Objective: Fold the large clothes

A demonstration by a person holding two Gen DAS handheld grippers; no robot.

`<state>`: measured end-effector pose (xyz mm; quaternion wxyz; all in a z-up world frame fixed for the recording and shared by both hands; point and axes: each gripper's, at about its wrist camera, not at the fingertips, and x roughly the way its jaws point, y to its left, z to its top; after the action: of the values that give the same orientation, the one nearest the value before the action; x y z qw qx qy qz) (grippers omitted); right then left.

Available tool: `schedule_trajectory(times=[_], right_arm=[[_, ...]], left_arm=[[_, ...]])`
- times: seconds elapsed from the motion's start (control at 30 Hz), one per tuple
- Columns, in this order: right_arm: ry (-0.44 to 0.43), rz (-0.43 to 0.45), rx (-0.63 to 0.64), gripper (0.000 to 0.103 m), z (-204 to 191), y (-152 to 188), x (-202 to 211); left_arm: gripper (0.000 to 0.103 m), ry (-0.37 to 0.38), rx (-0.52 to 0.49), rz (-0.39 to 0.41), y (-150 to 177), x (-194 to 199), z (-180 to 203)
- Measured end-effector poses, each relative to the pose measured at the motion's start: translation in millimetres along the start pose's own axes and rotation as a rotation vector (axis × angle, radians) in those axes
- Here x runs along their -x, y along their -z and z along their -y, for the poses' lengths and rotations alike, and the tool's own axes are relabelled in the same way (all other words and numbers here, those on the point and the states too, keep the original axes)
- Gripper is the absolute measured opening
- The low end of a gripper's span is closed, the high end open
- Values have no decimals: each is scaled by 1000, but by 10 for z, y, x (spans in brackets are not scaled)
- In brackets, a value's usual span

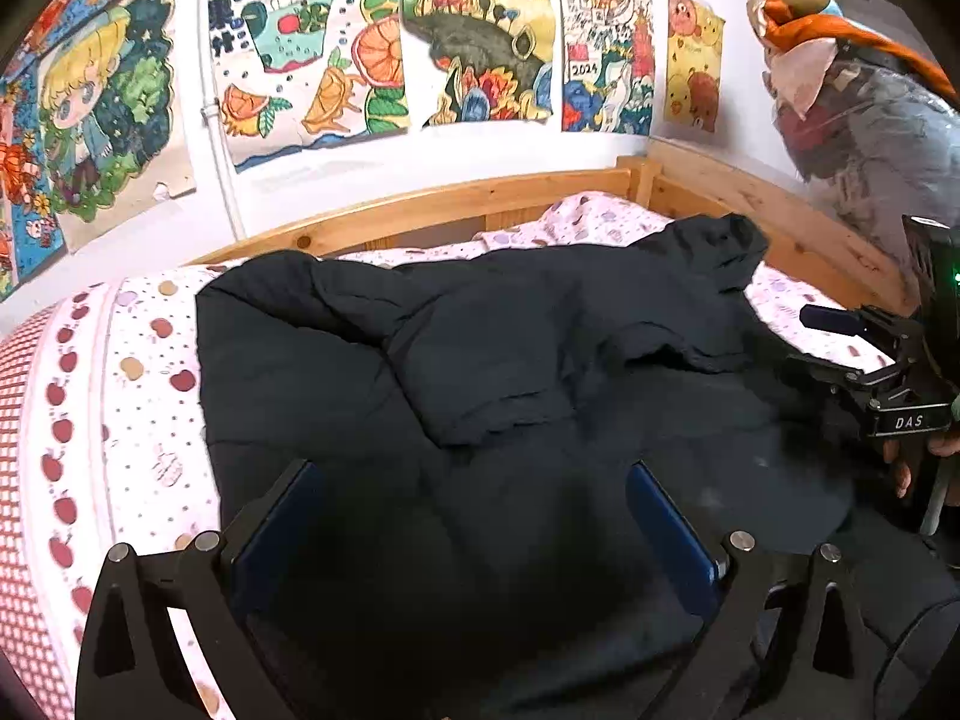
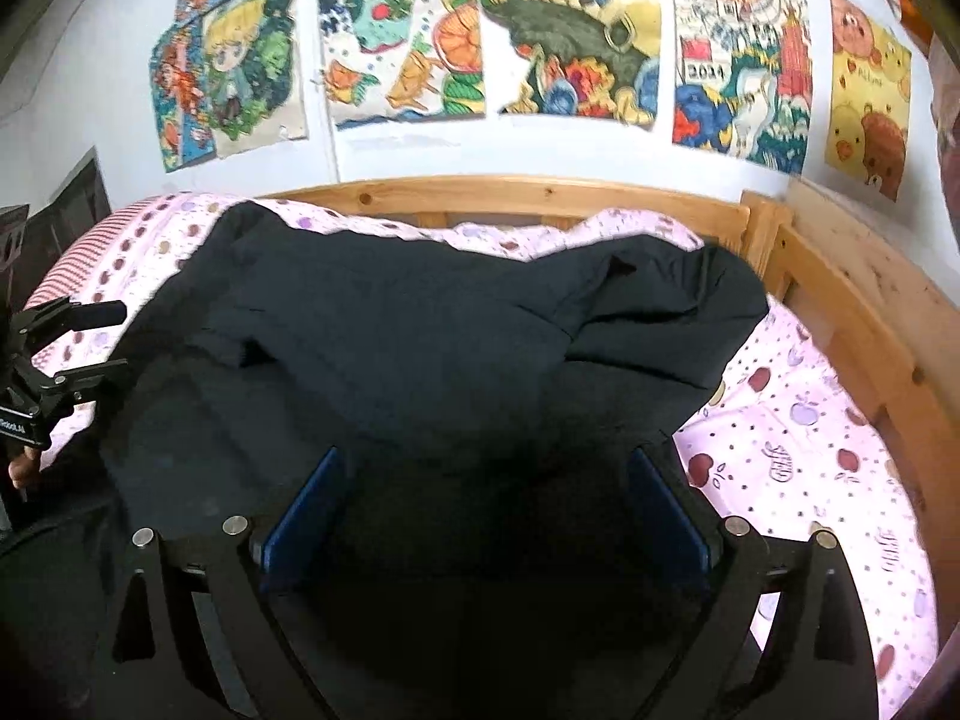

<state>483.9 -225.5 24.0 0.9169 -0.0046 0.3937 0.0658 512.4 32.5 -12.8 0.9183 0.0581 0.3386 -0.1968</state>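
Left tongs (image 1: 474, 492): jaws spread wide over the near part of the garment, blue pads (image 1: 666, 516) facing each other, nothing gripped between them. Whether the pad tips touch the cloth cannot be told.

Right tongs (image 2: 489, 480): jaws likewise spread wide, blue pads (image 2: 315, 492) apart, nothing held. They hover over the garment's near edge, to the right of the left tongs.

Black garment (image 1: 480, 360): a large, dark, padded piece lying spread on the bed, rumpled, with a fold of cloth doubled across its middle. A raised corner (image 2: 678, 294) sits at the far right, near the bed's corner post. The near edge runs under both tongs and off the front of the bed.

Bedsheet (image 2: 810, 450): pink-white with an apple print, exposed to the left and right of the garment and along its far side.

Wooden bed frame (image 1: 456, 204): light pine rail behind the sheet, turning a corner at far right.

Wall: a row of coloured drawings (image 2: 570, 30) pinned above the rail. A plastic-wrapped bundle (image 1: 870, 120) stands at far right in the left wrist view.
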Motion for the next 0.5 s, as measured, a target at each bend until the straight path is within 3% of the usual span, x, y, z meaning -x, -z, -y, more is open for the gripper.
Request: schedule_trajectory(times=[0.5], right_arm=[[-74, 43, 67, 93, -342, 121, 913]], left_arm=[[103, 20, -62, 60, 169, 823, 418]])
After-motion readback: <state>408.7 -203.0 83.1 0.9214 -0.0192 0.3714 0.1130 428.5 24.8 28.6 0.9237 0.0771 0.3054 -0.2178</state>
